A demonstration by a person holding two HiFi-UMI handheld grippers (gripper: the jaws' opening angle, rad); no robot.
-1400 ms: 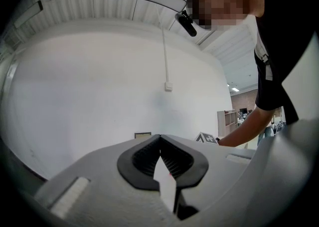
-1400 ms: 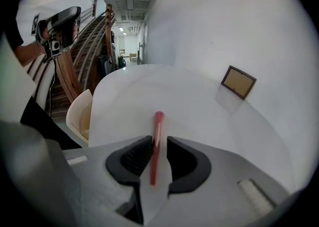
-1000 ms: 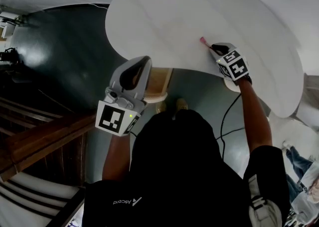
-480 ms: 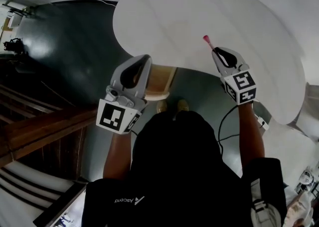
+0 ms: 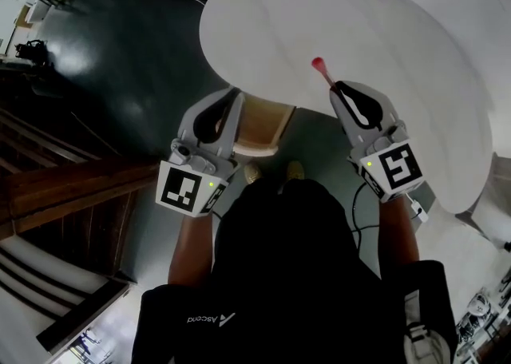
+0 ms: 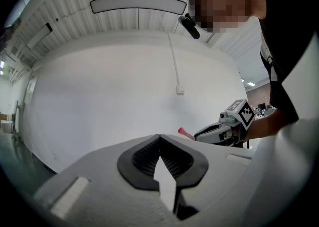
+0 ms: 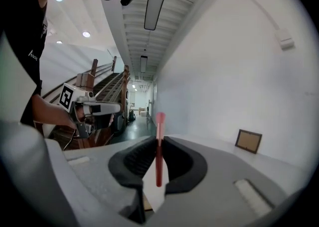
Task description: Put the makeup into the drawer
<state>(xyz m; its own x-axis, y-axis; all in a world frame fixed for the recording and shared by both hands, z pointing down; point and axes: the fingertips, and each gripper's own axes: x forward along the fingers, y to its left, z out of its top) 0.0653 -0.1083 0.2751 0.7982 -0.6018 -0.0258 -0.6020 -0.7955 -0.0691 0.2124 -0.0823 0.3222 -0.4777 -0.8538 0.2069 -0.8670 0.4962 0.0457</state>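
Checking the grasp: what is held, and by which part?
Right gripper holds the makeup stick by its dark red end; left gripper holds nothing.

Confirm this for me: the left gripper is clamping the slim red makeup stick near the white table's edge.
Wrong gripper. The right gripper is clamping the slim red makeup stick near the white table's edge; the right gripper view shows it pinched between the jaws. The left gripper is shut on nothing.
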